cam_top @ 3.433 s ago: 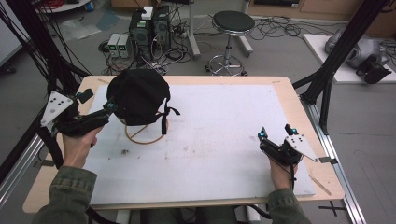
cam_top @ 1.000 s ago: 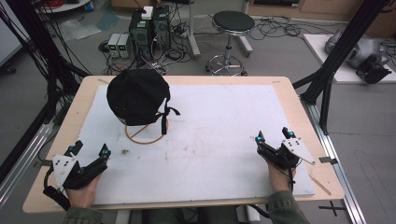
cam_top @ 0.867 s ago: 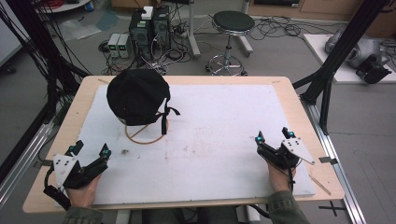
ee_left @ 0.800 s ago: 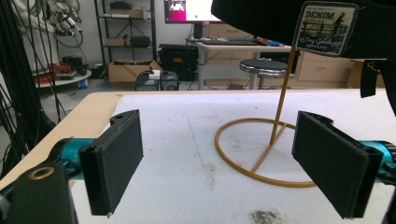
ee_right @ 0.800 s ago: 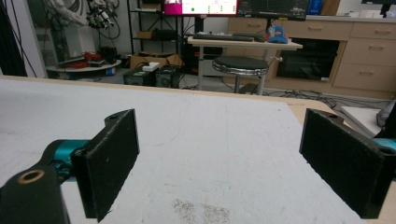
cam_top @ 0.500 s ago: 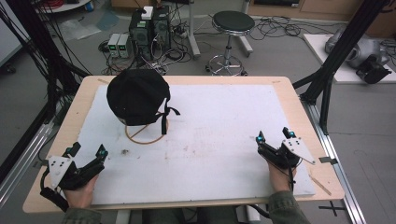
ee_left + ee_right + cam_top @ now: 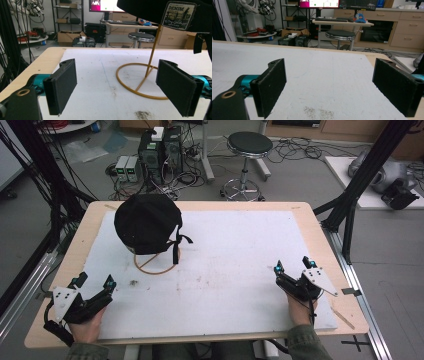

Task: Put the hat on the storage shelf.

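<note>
A black fabric cap [image 7: 147,222] is seen perched on a thin gold wire stand [image 7: 155,265] with a ring-shaped base, placed on the far left part of a white mat [image 7: 225,270] that covers a light wooden table [image 7: 320,227]. The cap covers the top of the stand, and a black strap [image 7: 176,251] hangs down from it over the ring. In the left gripper view, the upright rod of the stand [image 7: 153,51] is shown rising from the ring to the cap [image 7: 150,8], and a rectangular patch reading "DENIM" [image 7: 178,12] is sewn on the cap's fabric.

A small dark smudge [image 7: 134,282] is marked on the mat just in front of the ring.

The left gripper [image 7: 94,290] is held at the near left corner of the table, well apart from the cap, with its jaws spread wide and nothing between them. In its own view, the flat black pads [image 7: 63,86] are shown on either side of the ring, with bare mat in the gap.

The right gripper [image 7: 292,270] is held near the right edge of the mat, far from the cap, its jaws likewise spread wide and empty. In the right gripper view, open mat [image 7: 322,75] lies between the pads [image 7: 270,88].

Beyond the table, a round black stool [image 7: 248,142], grey computer boxes [image 7: 160,145] and loose cables are seen on the floor.
</note>
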The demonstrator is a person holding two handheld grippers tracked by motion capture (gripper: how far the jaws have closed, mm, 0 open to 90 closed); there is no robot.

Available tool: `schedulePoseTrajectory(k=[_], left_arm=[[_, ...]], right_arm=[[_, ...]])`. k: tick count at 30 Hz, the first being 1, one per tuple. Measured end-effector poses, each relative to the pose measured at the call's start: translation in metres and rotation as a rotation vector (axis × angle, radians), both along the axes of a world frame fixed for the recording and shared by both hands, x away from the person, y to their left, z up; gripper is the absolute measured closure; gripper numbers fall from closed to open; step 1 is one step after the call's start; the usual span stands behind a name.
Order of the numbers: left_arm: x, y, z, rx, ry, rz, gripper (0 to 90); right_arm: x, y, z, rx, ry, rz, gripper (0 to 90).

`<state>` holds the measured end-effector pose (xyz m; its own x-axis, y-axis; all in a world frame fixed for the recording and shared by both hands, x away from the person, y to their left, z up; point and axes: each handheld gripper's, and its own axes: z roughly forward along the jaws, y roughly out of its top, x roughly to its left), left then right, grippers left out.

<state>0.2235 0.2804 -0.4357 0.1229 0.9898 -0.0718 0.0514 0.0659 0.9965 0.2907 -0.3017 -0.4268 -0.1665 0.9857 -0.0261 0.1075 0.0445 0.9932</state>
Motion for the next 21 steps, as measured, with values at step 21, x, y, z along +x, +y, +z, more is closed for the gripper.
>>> schedulePoseTrajectory(k=[21], left_arm=[[0.0036,-0.0023,-0.0028,0.017,0.034,-0.033,17.6]], right_arm=[[0.001,-0.0008,-0.0007,-0.004,0.01,0.002,11.1]])
